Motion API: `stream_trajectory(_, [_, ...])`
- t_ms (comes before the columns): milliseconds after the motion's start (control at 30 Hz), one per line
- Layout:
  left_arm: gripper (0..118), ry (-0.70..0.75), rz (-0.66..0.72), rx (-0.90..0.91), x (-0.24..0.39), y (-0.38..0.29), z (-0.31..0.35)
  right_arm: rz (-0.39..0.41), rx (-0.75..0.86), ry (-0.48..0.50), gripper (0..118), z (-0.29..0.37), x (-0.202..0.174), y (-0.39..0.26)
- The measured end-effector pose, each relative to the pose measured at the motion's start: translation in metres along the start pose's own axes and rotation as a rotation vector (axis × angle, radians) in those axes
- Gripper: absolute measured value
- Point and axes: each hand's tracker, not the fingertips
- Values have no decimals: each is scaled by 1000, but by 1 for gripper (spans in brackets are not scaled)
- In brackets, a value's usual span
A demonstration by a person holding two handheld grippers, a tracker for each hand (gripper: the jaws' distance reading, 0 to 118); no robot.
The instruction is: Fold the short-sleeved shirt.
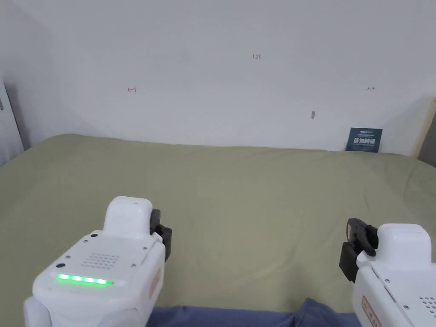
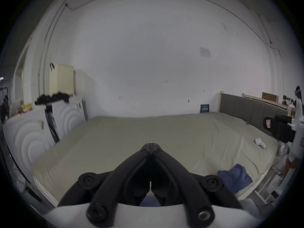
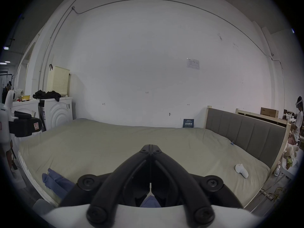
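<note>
While both jaw pairs stand pressed together, empty, the left gripper [image 2: 150, 147] and right gripper [image 3: 150, 148] hang above the olive-green bedsheet [image 1: 255, 191]; the crumpled blue short-sleeved shirt [image 1: 255, 317] lies below them at the bed's near edge.

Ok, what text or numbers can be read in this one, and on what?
"123": small handwritten mark on the white wall.
Red scribble on that wall: not legible.
Dark blue sign leaning at the wall: print too blurred.
White paper notice high on the wall: too small.
</note>
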Motion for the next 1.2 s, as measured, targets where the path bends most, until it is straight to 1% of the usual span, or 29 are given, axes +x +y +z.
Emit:
stream_trajectory(67, [0,-56,100,-116,-34,-3,-11,-7,-27,13,1,0,-2,-7])
stream_trajectory(133, [0,-62,175,-232,-74,-17,-25,-29,-68,35,1,1,-3,-17])
stream_trajectory(167, [0,-40,207,-288,-94,-26,-31,-41,-88,44,1,1,-5,-24])
stream_trajectory(233, [0,-34,267,-401,-130,-41,-44,-48,-130,47,1,0,-11,-36])
stream_trajectory(300, [0,-54,375,-464,-165,-60,-56,-49,-168,53,1,-1,-16,-47])
stream_trajectory(333, [0,-94,392,-518,-176,-67,-62,-47,-191,52,1,-3,-19,-51])
stream_trajectory(433, [0,-123,410,-599,-200,-89,-78,-46,-229,54,1,-5,-24,-62])
stream_trajectory(500, [5,-210,473,-650,-211,-101,-91,-50,-257,48,1,-7,-27,-67])
stream_trajectory(533, [5,-235,495,-677,-215,-107,-97,-55,-266,49,1,-8,-27,-69])
stream_trajectory(567, [30,-265,496,-695,-218,-112,-103,-60,-274,48,1,-9,-28,-71])
stream_trajectory(600, [64,-307,498,-711,-219,-120,-109,-65,-283,46,1,-11,-28,-72])
stream_trajectory(633, [100,-315,502,-737,-214,-126,-109,-67,-290,46,1,-12,-29,-72])
stream_trajectory(667, [118,-328,509,-755,-213,-130,-111,-66,-294,46,1,-13,-29,-72])
stream_trajectory(700, [118,-344,551,-728,-216,-136,-117,-65,-298,45,1,-13,-29,-72])
stream_trajectory(733, [118,-356,583,-763,-217,-143,-121,-63,-300,45,1,-14,-29,-72])
stream_trajectory(833, [118,-461,705,-792,-221,-171,-136,-52,-308,41,2,-15,-29,-72])
stream_trajectory(900, [118,-589,798,-816,-218,-178,-143,-46,-311,40,1,-15,-29,-72])
stream_trajectory(967, [118,-570,780,-809,-214,-185,-147,-41,-318,39,2,-15,-28,-73])
stream_trajectory(1033, [117,-584,786,-802,-214,-177,-148,-36,-328,37,2,-14,-28,-74])
stream_trajectory(1067, [107,-590,801,-792,-214,-176,-147,-38,-330,37,2,-14,-27,-75])
stream_trajectory(1100, [86,-581,803,-795,-215,-177,-148,-43,-334,38,2,-14,-27,-76])
stream_trajectory(1133, [43,-552,792,-798,-215,-177,-148,-49,-338,41,2,-14,-27,-76])
stream_trajectory(1167, [8,-472,764,-813,-213,-175,-150,-55,-340,42,2,-14,-26,-76])
stream_trajectory(1200, [8,-423,741,-844,-208,-181,-152,-58,-339,44,2,-12,-26,-76])
